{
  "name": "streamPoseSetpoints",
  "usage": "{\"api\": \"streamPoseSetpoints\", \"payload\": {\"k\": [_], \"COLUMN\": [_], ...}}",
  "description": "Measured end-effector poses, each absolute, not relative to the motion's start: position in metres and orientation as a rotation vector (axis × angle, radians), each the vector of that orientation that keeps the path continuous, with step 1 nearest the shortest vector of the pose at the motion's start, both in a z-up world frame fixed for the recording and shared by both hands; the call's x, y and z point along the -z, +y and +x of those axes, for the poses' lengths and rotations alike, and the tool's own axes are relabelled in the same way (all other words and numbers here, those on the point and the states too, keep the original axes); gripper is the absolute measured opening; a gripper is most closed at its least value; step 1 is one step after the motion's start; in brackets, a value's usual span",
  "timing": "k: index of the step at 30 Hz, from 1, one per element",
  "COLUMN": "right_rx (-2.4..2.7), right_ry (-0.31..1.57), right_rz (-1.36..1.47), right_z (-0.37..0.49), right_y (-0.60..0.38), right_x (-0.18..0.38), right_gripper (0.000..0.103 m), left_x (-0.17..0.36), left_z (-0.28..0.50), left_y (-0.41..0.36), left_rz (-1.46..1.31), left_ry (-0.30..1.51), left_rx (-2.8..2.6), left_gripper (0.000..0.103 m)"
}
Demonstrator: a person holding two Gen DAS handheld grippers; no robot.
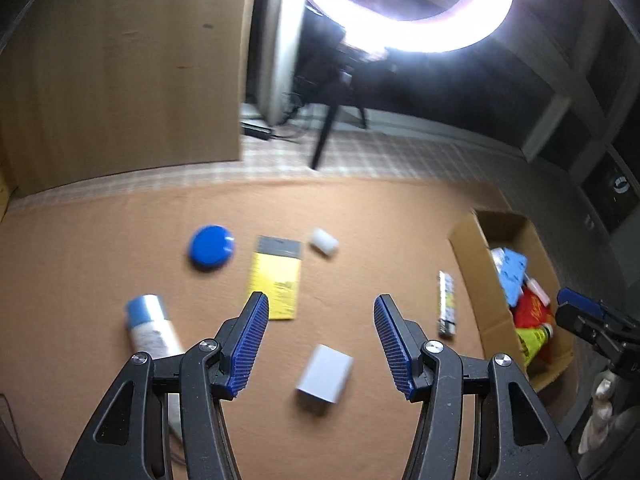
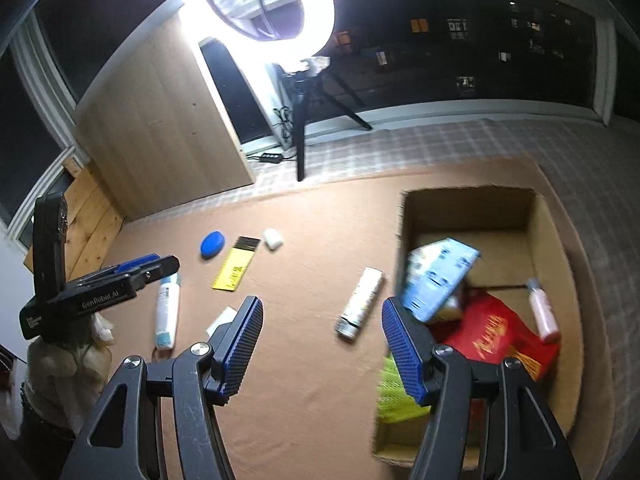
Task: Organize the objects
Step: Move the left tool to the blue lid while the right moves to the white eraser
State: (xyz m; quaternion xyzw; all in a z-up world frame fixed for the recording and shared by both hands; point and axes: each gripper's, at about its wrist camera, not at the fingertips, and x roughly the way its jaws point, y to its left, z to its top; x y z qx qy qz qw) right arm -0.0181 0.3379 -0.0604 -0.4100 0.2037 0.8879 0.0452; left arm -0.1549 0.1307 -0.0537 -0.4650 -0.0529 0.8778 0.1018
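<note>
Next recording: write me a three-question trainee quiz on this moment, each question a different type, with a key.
1. True or false: the open cardboard box is empty.
2. Which lies nearest the round blue lid? A) flat yellow card with a black top B) small grey box C) pink bottle
3. Fill in: the left gripper and right gripper both hold ____.

Key: 1 false, it holds a red packet and more; 2 A; 3 nothing, jaws open.

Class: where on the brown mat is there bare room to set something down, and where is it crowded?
Free: mat between grey box and cardboard box; strip beyond blue disc. Crowded: inside the box; around yellow card.
</note>
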Motion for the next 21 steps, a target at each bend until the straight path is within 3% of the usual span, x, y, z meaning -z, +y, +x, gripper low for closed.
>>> {"api": "streamPoseSetpoints", "payload": {"k": [12,21], "right_rx": [-2.765,-2.676], "right_ry": [0.616,0.594], "right_rz": [-1.306,-1.523], "right_z": [-0.106,-0.181], "right_y": [0.331,0.318], "right_x": [0.045,0.106], "right_gripper": [0.058,0.058], "left_x": [0.027,0.077], "left_z": [-0.213,-0.265], "left_y": [0.067,0.061], "left_rz": [-1.381,-1.55], "left_ry": [-0.199,-0.15], "left_rx": [-2.686,-2.654], "left_gripper": [0.06,0.065]}}
